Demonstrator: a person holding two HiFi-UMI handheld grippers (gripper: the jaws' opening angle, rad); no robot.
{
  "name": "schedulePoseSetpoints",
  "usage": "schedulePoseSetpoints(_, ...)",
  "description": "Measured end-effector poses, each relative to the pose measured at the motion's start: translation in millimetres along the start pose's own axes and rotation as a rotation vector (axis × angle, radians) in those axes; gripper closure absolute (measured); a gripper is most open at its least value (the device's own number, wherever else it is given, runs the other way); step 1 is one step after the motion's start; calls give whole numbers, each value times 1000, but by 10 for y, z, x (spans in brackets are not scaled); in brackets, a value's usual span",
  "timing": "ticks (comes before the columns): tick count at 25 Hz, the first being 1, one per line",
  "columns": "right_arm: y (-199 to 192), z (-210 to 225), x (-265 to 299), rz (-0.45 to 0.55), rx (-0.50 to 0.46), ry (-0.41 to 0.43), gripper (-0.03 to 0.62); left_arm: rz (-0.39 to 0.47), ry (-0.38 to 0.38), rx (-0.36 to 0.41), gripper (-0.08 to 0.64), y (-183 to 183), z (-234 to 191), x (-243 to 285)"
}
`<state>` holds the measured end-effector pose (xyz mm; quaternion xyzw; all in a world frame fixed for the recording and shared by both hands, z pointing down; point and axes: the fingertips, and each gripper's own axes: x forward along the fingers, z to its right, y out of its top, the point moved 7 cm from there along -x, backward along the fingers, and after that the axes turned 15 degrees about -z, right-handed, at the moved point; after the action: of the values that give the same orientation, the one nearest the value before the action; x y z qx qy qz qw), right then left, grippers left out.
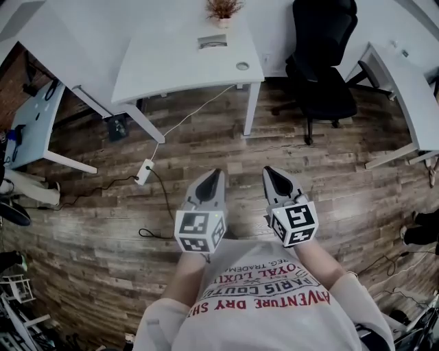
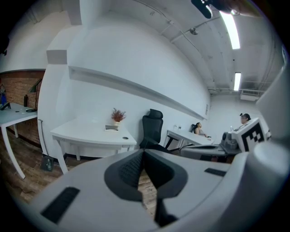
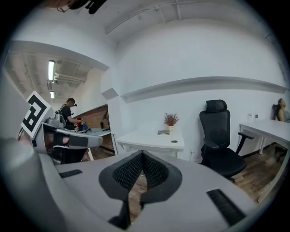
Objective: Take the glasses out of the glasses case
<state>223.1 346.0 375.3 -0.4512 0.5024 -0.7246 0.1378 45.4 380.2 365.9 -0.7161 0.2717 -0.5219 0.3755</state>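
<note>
- I am holding the left gripper (image 1: 217,173) and the right gripper (image 1: 269,171) side by side in front of my chest, over the wood floor (image 1: 329,178). Both are pointing toward the white desk (image 1: 171,75), I judge because that is where the work lies.
- The left gripper view is showing its two pads meeting at the tip with nothing between them. The right gripper view is showing the same: jaws together and empty.
- I am reading this as the approach. The desk is well apart from both grippers, and no contact has been made yet.
- A small flat thing (image 1: 212,42) is lying on the far part of the desk, just beside the potted plant (image 1: 223,8). It is probably the glasses case, though it is too small to be sure.
- Its long axis is running side to side across the desk in the head view.
- I cannot tell which way its lid is facing, and no glasses are showing.
- A black office chair (image 1: 319,62) is standing to the right of the desk, clear of my line in.
</note>
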Motion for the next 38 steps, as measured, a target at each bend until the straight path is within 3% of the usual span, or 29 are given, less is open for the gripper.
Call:
schedulePoseSetpoints(8, 789, -1, 1074, 5, 48, -46, 580, -7, -31, 28, 551, 744, -1124, 543)
schedulePoseSetpoints(16, 1306, 15, 1900, 8, 56, -93, 580, -15, -51, 48, 551, 1147, -1912, 999)
schedulePoseSetpoints(22, 1473, 173, 2284, -17, 58, -99, 580, -33, -65, 27, 551, 1250, -2151, 1282)
schedulePoseSetpoints(29, 1650, 422, 2842, -36, 39, -48, 580, -62, -35, 4, 551, 1365, -2356, 1706)
schedulePoseSetpoints(38, 2269, 1137, 3770, -68, 0, 43, 580, -63, 54, -3, 551, 2112, -2684, 2594)
